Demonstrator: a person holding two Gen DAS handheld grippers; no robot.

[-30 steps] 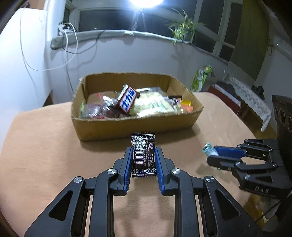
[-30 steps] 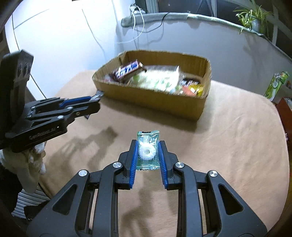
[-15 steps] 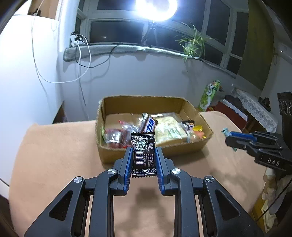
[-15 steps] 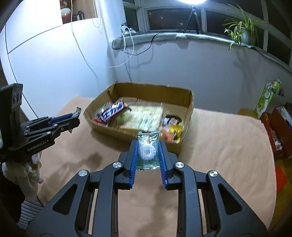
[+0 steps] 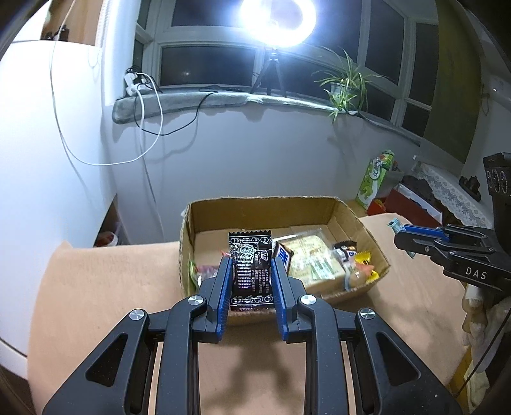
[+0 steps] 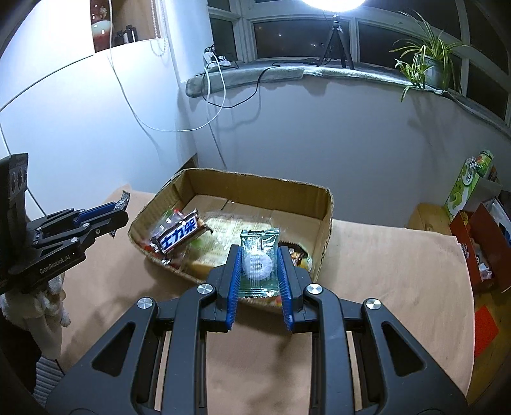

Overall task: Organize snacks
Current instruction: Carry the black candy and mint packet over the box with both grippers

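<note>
My left gripper (image 5: 250,265) is shut on a black snack packet (image 5: 250,265) with white print, held upright in front of the cardboard box (image 5: 265,207). My right gripper (image 6: 259,261) is shut on a clear green packet (image 6: 259,255) with a white ring candy inside, held just before the box's near wall. The cardboard box (image 6: 255,188) on the tan tablecloth (image 6: 399,271) holds several snacks, among them a dark bar with white letters (image 6: 179,234). Each gripper shows in the other's view, the right gripper (image 5: 399,227) at the right and the left gripper (image 6: 119,204) at the left.
The table carries a tan cloth (image 5: 105,281) and stands against a white wall with hanging cables (image 5: 150,127). A green carton (image 5: 375,178) and red boxes (image 6: 479,242) sit off the table's right side. A potted plant (image 6: 428,67) and a bright ring lamp (image 5: 274,19) stand at the window.
Both grippers have risen and tilted up with their packets held. The box now sits lower and smaller in both views, and more of the wall and window shows.
</note>
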